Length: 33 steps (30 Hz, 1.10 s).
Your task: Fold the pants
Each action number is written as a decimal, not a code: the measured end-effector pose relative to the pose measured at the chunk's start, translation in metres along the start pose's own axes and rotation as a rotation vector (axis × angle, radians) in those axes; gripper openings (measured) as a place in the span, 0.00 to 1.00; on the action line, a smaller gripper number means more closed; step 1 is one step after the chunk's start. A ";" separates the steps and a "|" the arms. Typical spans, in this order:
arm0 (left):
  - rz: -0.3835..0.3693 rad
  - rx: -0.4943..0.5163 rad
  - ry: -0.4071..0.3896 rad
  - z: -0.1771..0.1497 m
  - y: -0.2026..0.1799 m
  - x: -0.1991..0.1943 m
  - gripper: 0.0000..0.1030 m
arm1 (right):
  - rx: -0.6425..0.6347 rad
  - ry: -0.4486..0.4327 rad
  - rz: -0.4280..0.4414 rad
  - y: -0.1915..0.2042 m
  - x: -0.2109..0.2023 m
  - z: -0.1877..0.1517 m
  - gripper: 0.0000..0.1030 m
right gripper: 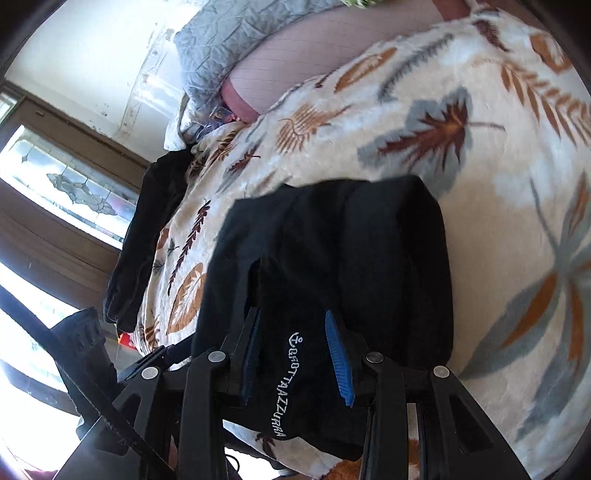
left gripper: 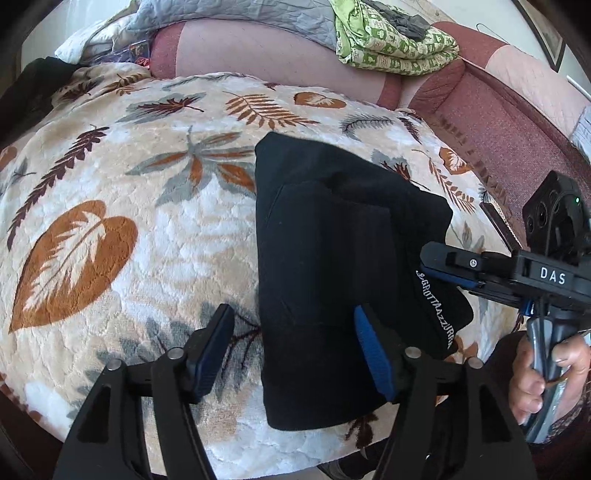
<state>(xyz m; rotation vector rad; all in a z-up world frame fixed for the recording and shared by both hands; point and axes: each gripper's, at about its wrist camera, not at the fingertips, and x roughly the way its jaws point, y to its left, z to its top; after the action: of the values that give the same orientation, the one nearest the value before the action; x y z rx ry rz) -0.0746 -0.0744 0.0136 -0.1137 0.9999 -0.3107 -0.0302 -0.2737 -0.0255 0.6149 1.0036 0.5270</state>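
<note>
The black pants (left gripper: 325, 258) lie folded into a compact stack on the leaf-patterned blanket (left gripper: 147, 206); white lettering runs along their right edge. My left gripper (left gripper: 295, 350) is open just above the stack's near left corner, empty. My right gripper (left gripper: 443, 269) reaches in from the right at the lettered edge. In the right wrist view the pants (right gripper: 351, 258) fill the middle and my right gripper (right gripper: 293, 354) is open, its fingers astride the lettered part without pinching it.
A pink and maroon sofa back (left gripper: 258, 48) stands behind the blanket, with a green patterned cloth (left gripper: 391, 40) and a grey quilt (left gripper: 221, 14) on it. Another dark garment (right gripper: 147, 236) lies at the blanket's far edge near a window (right gripper: 66, 192).
</note>
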 end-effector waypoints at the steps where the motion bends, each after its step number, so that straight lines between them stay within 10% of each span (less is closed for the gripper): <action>1: 0.000 0.005 0.001 -0.001 0.000 0.000 0.68 | 0.008 -0.009 0.006 -0.003 0.001 -0.003 0.38; 14: 0.037 0.005 -0.070 -0.002 0.031 -0.059 0.77 | -0.043 -0.146 0.071 0.018 -0.025 0.010 0.55; 24: 0.066 -0.076 -0.032 -0.007 0.047 -0.058 0.77 | -0.013 -0.097 -0.033 0.005 0.033 0.047 0.56; 33: 0.073 -0.091 0.004 0.016 0.045 -0.037 0.77 | -0.045 -0.306 -0.078 0.003 -0.036 0.029 0.64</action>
<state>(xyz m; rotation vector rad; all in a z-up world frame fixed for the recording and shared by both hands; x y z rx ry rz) -0.0704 -0.0213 0.0420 -0.1590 1.0196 -0.1988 -0.0210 -0.3023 0.0097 0.5939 0.7210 0.3720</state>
